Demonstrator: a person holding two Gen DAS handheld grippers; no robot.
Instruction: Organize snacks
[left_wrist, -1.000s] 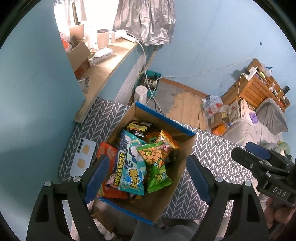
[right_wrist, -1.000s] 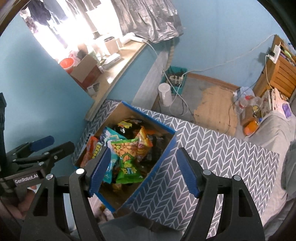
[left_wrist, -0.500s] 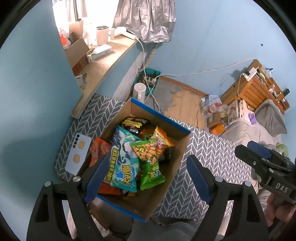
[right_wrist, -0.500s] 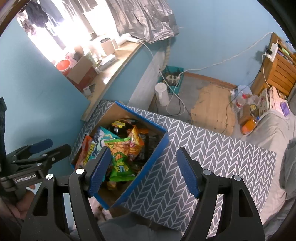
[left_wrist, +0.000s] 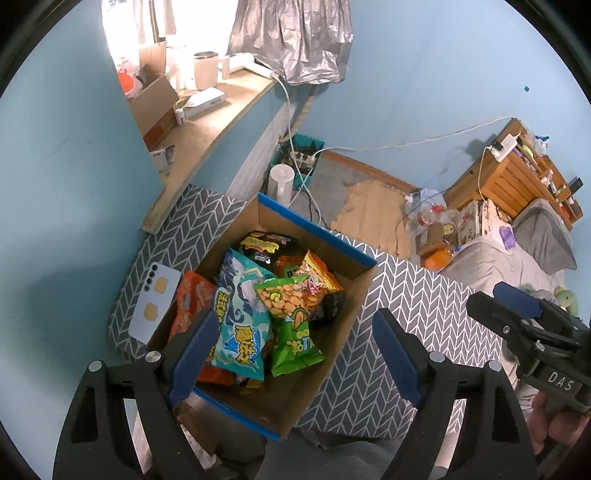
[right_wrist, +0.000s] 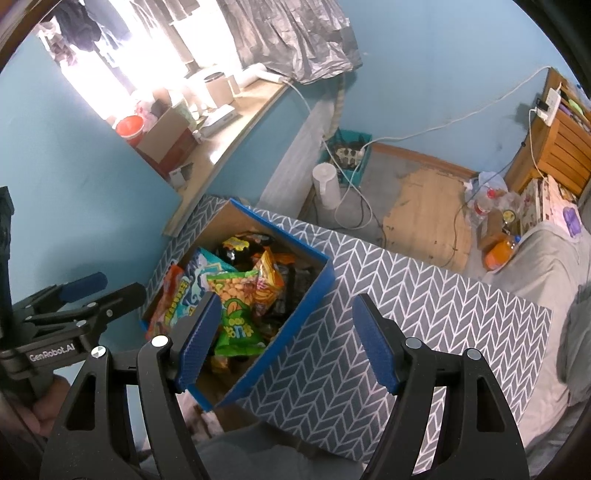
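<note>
Box (left_wrist: 343, 328) of snack bags (left_wrist: 240, 317), long axis seemingly diagonal across table (left_wrist: 424, 310).

box (left_wrist: 343, 325): matt brown cardboard | snack bags (left_wrist: 240, 317): glossy plastic film | table cover (right_wrist: 424, 295): matt woven cloth

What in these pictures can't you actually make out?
- Bottom layer of the box: in both views the top bags, such as the teal bag and green bag, cover what lies beneath.
- Orange bag: left view, its lower part is behind a left tong finger.
- Near corner of the box: right view, hidden by a right tong finger.
- Window ledge: right view, glare washes out the items.
</note>
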